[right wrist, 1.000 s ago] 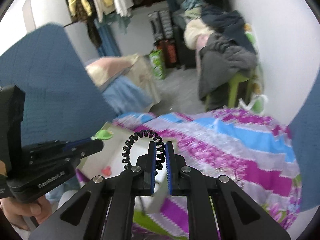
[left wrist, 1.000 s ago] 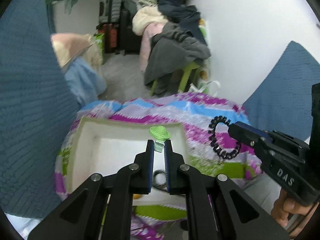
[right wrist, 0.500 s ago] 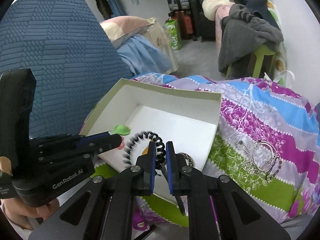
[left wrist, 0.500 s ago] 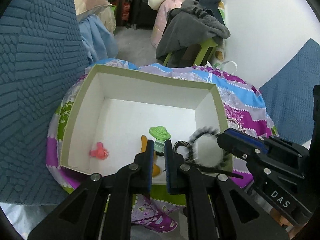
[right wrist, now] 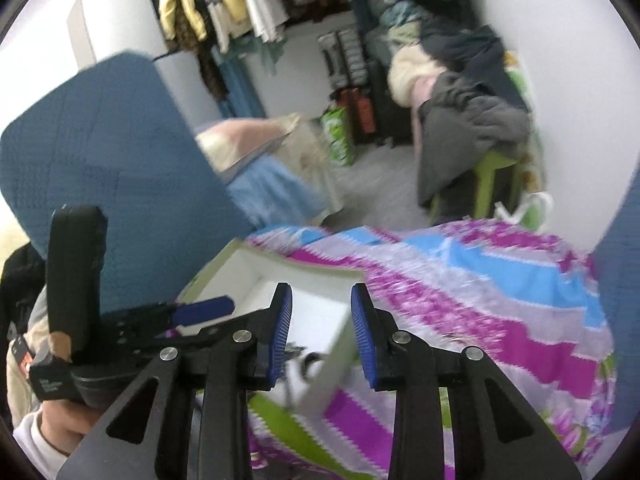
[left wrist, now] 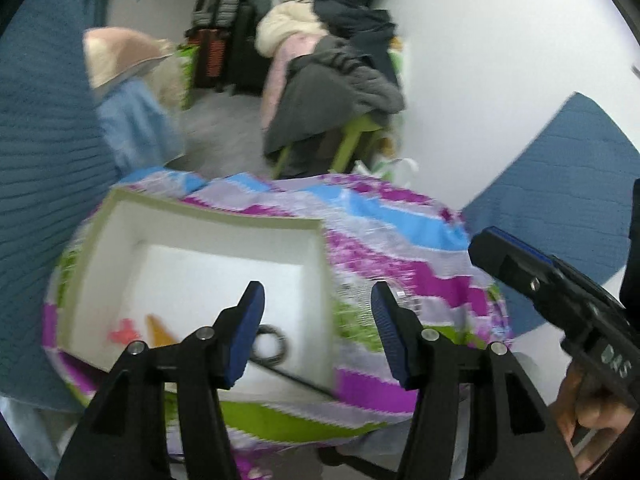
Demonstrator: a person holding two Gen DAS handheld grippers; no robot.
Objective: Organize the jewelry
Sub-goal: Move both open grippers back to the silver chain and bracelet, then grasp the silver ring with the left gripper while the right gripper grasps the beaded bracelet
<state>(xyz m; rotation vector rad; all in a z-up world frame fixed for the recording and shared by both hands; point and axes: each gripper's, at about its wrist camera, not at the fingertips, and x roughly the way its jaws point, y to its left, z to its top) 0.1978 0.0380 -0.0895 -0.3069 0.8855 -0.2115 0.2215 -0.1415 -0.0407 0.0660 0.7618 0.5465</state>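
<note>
Hovering over the white open cardboard box (left wrist: pixel 208 240) on the striped purple cloth (left wrist: pixel 400 248), we see both tongs just opened, empty: left gripper (left wrist: pixel 316 300), right gripper (right wrist: pixel 320 304). Jewelry pieces lie inside the box.

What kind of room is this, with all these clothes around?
Probably a bedroom or dressing corner at home. Clothes hang on a rail, more clothes are heaped on a green chair, suitcases stand against the wall, and a patterned quilt covers the surface in front.

Matt white cardboard box (left wrist: pixel 120 248), patterned woven cloth (left wrist: pixel 400 240), quilted blue fabric (left wrist: pixel 36 128)
</note>
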